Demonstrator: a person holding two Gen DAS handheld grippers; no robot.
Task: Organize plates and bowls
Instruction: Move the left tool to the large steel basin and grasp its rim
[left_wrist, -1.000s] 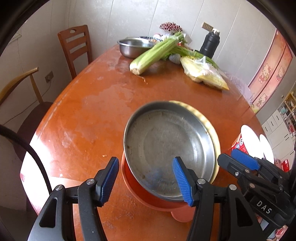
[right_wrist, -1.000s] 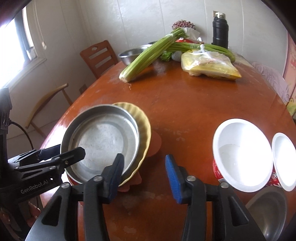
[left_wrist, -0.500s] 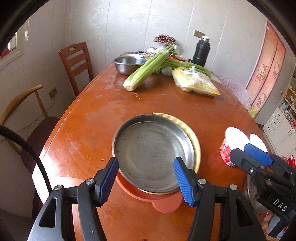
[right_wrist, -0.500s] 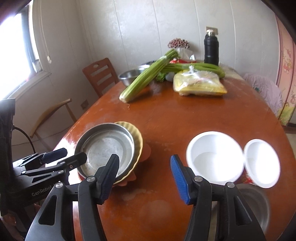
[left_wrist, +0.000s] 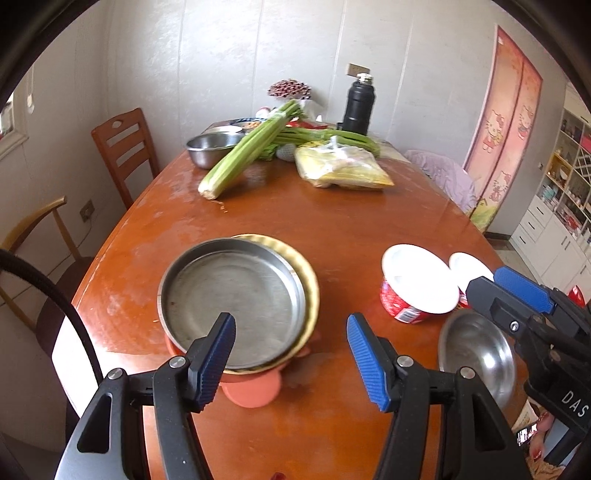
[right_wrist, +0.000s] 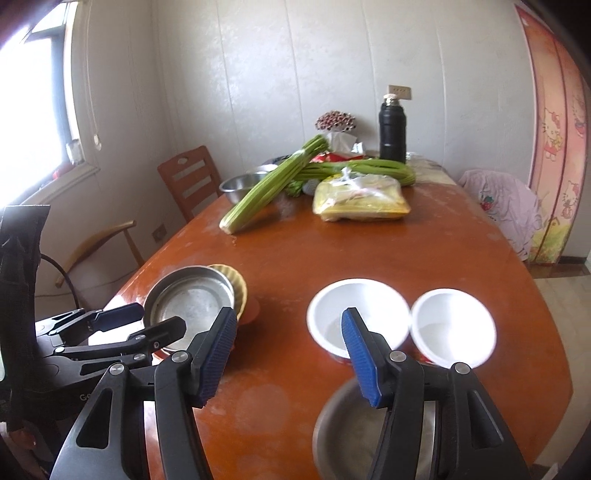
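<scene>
Steel is what catches the eye first: a shallow metal pan (left_wrist: 232, 306) sits nested on a yellow plate (left_wrist: 308, 280), which rests on an orange plate (left_wrist: 255, 393), all stacked near the left edge of the wooden table (left_wrist: 332, 229). To the right stand two white bowls (right_wrist: 360, 314) (right_wrist: 452, 328) side by side, with a small steel bowl (right_wrist: 365, 435) just in front of them.

Both tools are empty. The left gripper (left_wrist: 291, 360) hangs above the near edge of the stack with its jaws partly apart and nothing between them. The right gripper (right_wrist: 290, 358) likewise stands partly open; its jaws have just been opening, with only bare table behind the gap.

The pan looks stiff, light and slick, so I would pinch its upright rim rather than the flat bottom. The white bowls seem thin and light, probably easy to crush or tip; a gentle grip on the lip would suit. The small steel bowl's curved wall may slide out of the pads, so its rim is the safest hold.
</scene>
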